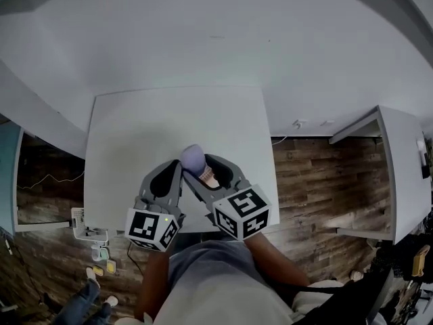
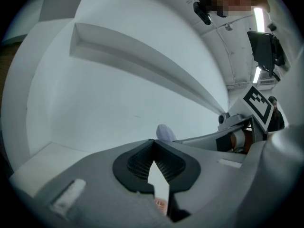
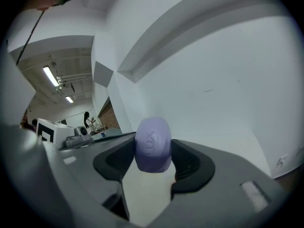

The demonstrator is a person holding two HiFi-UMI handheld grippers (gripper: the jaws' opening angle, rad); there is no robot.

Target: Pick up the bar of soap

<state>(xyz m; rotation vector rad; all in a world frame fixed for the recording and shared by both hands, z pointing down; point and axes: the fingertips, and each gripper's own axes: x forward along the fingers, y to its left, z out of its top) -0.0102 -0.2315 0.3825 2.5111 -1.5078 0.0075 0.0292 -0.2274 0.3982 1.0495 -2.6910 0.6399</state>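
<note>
Between the jaws of my right hand-held gripper [image 3: 152,152] sits the purple bar of soap [image 3: 153,141], pinched by its rounded sides over the near half of the white counter [image 1: 149,120]. I'd guess it's light, hard and pretty slick, so squeezing mid-bar seems safest. My left hand-held gripper [image 2: 153,145] is closed on nothing. Only the right gripper view shows the embossed face; the head view shows both grippers side by side.

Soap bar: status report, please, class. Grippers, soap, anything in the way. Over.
Right gripper shut on purple soap bar. Left gripper shut, empty, alongside. Both over white table; nothing blocking in view.
</note>
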